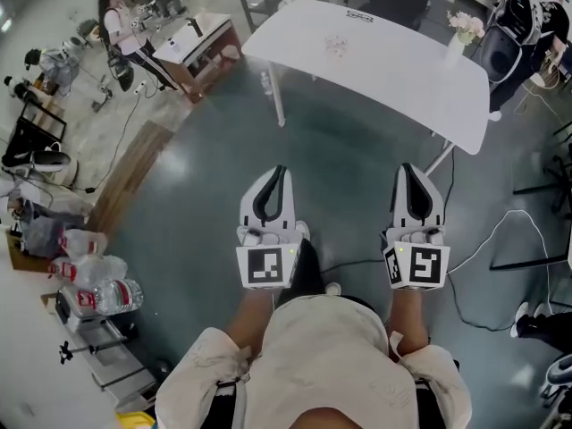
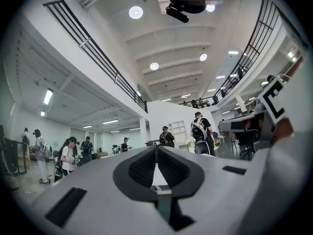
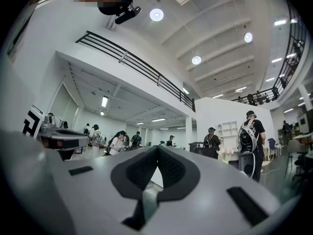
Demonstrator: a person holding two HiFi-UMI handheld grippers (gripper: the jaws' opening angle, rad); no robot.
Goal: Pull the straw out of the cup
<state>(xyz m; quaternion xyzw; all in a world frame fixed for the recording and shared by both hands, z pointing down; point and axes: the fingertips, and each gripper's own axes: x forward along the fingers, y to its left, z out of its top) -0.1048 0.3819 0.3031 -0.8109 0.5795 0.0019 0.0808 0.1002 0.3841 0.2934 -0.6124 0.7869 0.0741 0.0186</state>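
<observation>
A white table (image 1: 393, 70) stands ahead of me across the floor. Near its middle sits a small clear object (image 1: 337, 46) that may be the cup; it is too small to make out a straw. My left gripper (image 1: 280, 172) and right gripper (image 1: 407, 168) are held side by side over the grey floor, well short of the table and pointing toward it. In the left gripper view the left gripper (image 2: 156, 149) has its jaws shut with nothing between them. The right gripper (image 3: 157, 149) looks the same in its own view: shut and empty.
A vase of pale flowers (image 1: 465, 29) stands at the table's right end. Water bottles and bags (image 1: 89, 275) lie on the floor at left, a cable (image 1: 500, 231) at right. Several people (image 2: 199, 131) stand around the hall, and a wooden desk (image 1: 201, 47) is at the back left.
</observation>
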